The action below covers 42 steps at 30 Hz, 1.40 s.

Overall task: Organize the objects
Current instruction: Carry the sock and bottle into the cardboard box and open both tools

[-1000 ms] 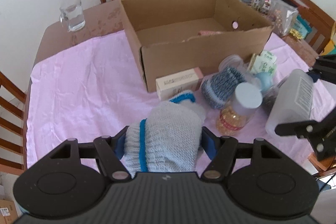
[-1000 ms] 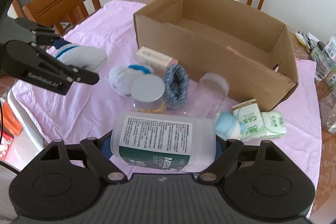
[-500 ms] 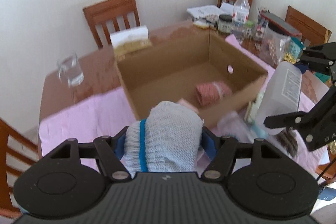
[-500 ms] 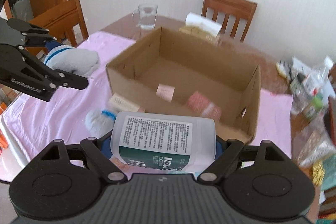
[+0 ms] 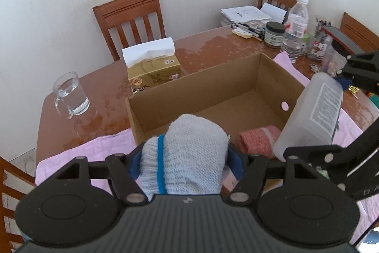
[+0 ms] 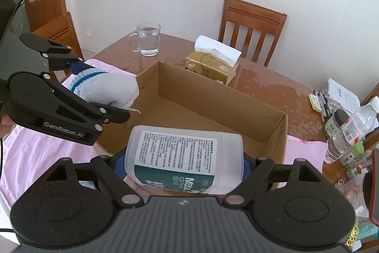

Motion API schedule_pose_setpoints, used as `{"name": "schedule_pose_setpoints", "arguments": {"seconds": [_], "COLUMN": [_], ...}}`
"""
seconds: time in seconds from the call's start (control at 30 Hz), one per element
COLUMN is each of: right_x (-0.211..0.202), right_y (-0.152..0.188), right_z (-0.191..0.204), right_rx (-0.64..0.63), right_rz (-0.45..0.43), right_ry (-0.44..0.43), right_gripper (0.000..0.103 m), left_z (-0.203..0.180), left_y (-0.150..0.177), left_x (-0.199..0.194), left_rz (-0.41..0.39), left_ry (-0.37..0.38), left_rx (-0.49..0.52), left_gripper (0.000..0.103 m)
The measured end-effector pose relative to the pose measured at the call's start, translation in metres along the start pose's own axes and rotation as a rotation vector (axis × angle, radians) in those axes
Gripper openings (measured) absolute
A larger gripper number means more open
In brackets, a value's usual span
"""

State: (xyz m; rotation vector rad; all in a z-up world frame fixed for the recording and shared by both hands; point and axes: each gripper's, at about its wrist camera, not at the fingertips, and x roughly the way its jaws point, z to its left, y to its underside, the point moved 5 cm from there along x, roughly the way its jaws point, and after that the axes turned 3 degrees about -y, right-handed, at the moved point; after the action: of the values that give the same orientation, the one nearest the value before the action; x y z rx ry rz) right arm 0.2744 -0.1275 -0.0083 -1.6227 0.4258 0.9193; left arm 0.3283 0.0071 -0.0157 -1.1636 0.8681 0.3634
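My left gripper [image 5: 186, 158] is shut on a rolled grey-blue knitted sock [image 5: 191, 148] with a blue stripe, held above the near left corner of an open cardboard box [image 5: 189, 87]. In the right wrist view that sock [image 6: 111, 89] and the left gripper [image 6: 99, 89] hang over the box's left wall. My right gripper [image 6: 183, 163] is shut on a translucent white plastic bottle [image 6: 187, 148] with a printed label, lying sideways over the box [image 6: 213, 101]. The left wrist view shows this bottle [image 5: 312, 115] at the box's right end. A pink knitted roll [image 5: 258, 139] lies inside the box.
A glass mug of water [image 5: 71, 94] and a tissue box [image 5: 154, 68] stand on the brown table behind the cardboard box. A water bottle [image 5: 295, 25], a dark jar [image 5: 274, 34], papers and small clutter crowd the far right. Wooden chairs [image 5: 132, 18] ring the table. A pink cloth [image 5: 94, 148] covers the near side.
Both grippers rose from the pink cloth and moved forward over the cardboard box, each keeping its object. The loose items on the cloth have dropped out of view.
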Motion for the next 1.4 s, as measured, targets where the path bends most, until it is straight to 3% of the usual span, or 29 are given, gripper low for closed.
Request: {"name": "schedule_pose_setpoints", "arguments": {"seconds": [0.23,0.27,0.37,0.77,0.87,1.03,1.4], "right_x": [0.03,0.032,0.042,0.079,0.082,0.081,0.065], "right_y": [-0.009,-0.009,-0.01,-0.019,-0.029,-0.036,-0.019], "right_z": [-0.025,-0.028,-0.038,-0.058,-0.06,-0.065,-0.053], "right_rx": [0.049,0.054,0.072,0.097,0.09,0.114,0.111], "right_rz": [0.043,0.048,0.065,0.126,0.103,0.082,0.083], "right_ry": [-0.003,-0.002,0.005,-0.003,0.024,0.035,0.041], "right_gripper": [0.088,0.088,0.088,0.088,0.096,0.098,0.103], "left_z": [0.005,0.006,0.009,0.014,0.017,0.02,0.014], "left_y": [-0.018,-0.02,-0.025,-0.014,-0.009,-0.003,0.01], "left_x": [0.035,0.039,0.046,0.036,0.033,0.029,0.007], "left_rz": [0.026,0.021,0.004,0.026,0.031,0.038,0.025], "left_ry": [-0.017,-0.024,-0.078,-0.084,-0.091,-0.097,-0.102], "left_rx": [-0.029,-0.034,-0.057,-0.043,-0.045,-0.058,-0.062], "left_gripper": [0.07,0.073,0.094,0.094,0.094,0.094,0.094]}}
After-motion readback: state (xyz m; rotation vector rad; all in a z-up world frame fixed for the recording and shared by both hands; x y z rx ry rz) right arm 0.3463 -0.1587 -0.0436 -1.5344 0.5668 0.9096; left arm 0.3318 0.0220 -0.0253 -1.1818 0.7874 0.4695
